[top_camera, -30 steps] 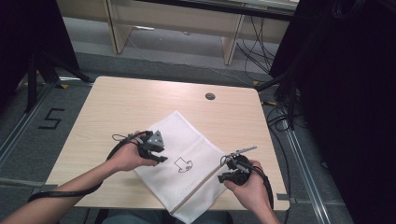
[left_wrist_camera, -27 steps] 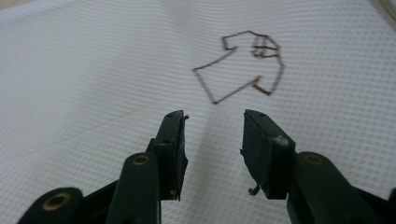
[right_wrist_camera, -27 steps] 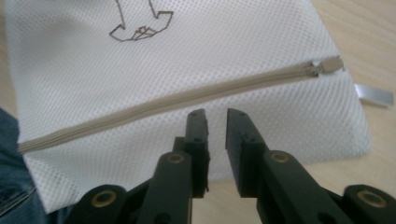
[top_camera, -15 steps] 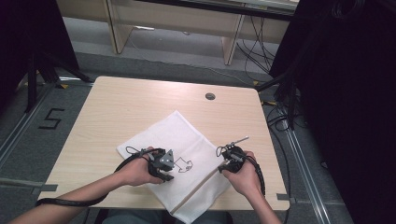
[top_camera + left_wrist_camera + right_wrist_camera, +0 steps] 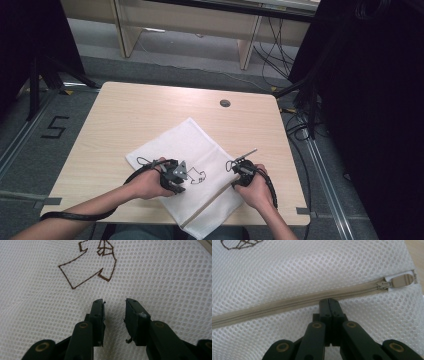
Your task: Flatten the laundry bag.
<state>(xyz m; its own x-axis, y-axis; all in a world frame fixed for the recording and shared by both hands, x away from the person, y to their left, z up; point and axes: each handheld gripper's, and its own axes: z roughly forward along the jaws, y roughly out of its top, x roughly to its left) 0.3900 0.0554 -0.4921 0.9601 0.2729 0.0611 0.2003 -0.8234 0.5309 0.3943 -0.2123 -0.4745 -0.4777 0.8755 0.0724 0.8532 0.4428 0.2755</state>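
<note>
A white mesh laundry bag (image 5: pixel 200 142) lies flat on the wooden table (image 5: pixel 145 110), one corner pointing away from me. A brown shirt drawing (image 5: pixel 197 175) (image 5: pixel 87 270) is printed on it. A beige zipper (image 5: pixel 210 200) (image 5: pixel 287 303) runs along its right edge, with the metal pull (image 5: pixel 402 280) at the end. My left gripper (image 5: pixel 177 177) (image 5: pixel 113 302) rests low on the mesh below the print. Its jaws have just been closing; a gap remains, with only flat mesh under it. My right gripper (image 5: pixel 239 167) (image 5: pixel 329 300) is shut, tips against the mesh at the zipper; whether it pinches fabric I cannot tell.
A round cable hole (image 5: pixel 225 103) sits near the table's far edge. The bag's near corner hangs over the table's front edge (image 5: pixel 150 220). Cables (image 5: pixel 295 130) lie on the floor to the right; a "5" mark (image 5: pixel 55 127) is on the floor at left.
My left hand has slid toward me and right, onto the mesh beside the print, jaws narrower. My right hand has moved down to the zipper line and its jaws have closed.
</note>
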